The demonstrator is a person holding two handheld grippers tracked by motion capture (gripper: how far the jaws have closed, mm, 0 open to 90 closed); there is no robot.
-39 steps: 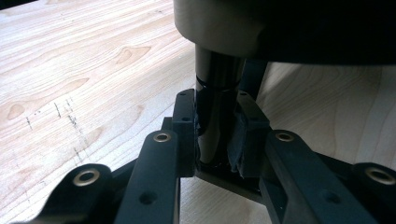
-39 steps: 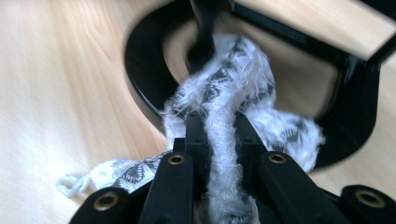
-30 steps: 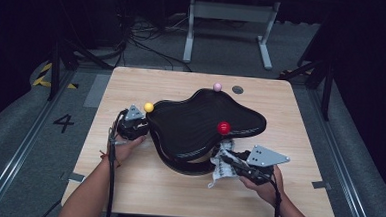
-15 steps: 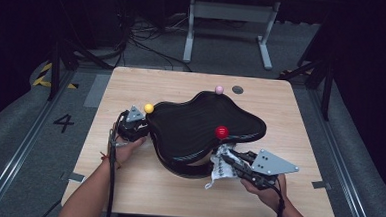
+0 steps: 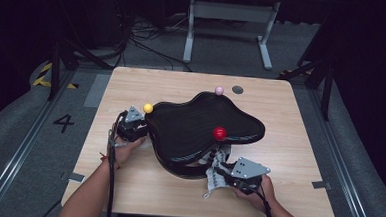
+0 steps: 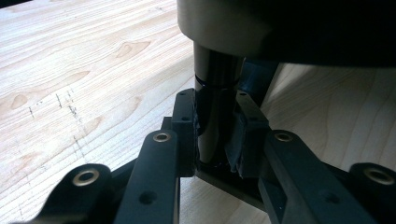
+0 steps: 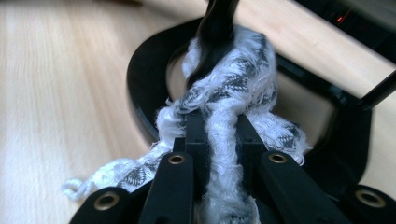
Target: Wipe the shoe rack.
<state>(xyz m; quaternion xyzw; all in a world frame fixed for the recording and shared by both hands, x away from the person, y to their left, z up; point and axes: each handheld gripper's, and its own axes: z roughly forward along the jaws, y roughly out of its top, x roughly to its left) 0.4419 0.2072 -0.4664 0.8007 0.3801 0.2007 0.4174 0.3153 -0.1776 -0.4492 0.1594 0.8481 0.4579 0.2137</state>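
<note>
A black wavy-edged tray (image 5: 190, 123) stands on legs over a black base ring (image 5: 180, 169) in the middle of the wooden table. Yellow (image 5: 148, 108), pink (image 5: 219, 91) and red (image 5: 220, 133) balls top its posts. My left gripper (image 5: 139, 126) is at the tray's left edge, shut on a black post (image 6: 215, 93) under the top; the jaws (image 6: 217, 126) clamp it from both sides. At the near side my right gripper (image 5: 222, 171) is shut on a white patterned cloth (image 7: 229, 107), pressed against a black leg (image 7: 217, 23) above the base ring (image 7: 140, 84).
A dark round spot (image 5: 237, 90) marks the table's far edge. Bare wood (image 5: 298, 159) lies right of the tray and along the near edge. A white metal frame (image 5: 231, 13) and cables stand on the floor beyond; a painted 4 (image 5: 63, 122) is at the left.
My right gripper has dropped a little toward the table's near edge, the cloth still in it. The left gripper and the tray have stayed put.
</note>
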